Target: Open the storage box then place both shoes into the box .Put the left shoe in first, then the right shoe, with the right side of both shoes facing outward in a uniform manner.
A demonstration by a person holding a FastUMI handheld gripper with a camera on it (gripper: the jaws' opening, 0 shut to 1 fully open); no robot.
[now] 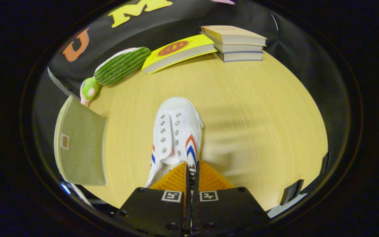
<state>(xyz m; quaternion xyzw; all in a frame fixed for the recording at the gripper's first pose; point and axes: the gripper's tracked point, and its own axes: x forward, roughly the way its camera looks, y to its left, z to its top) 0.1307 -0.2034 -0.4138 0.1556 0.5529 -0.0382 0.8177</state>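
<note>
Between the tongs [192, 172], pinched at its side wall, hangs the white shoe [176, 131].

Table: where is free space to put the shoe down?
The gripper is shut on the white shoe. Bare table lies right of the shoe, up to the book stack. Crowded: olive lid left, plush toy and yellow book beyond.

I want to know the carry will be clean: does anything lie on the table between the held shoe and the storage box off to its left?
Nothing visible does. The gripper is shut on the white shoe, and only bare table lies between it and the open storage box. The plush toy and books sit farther back.
</note>
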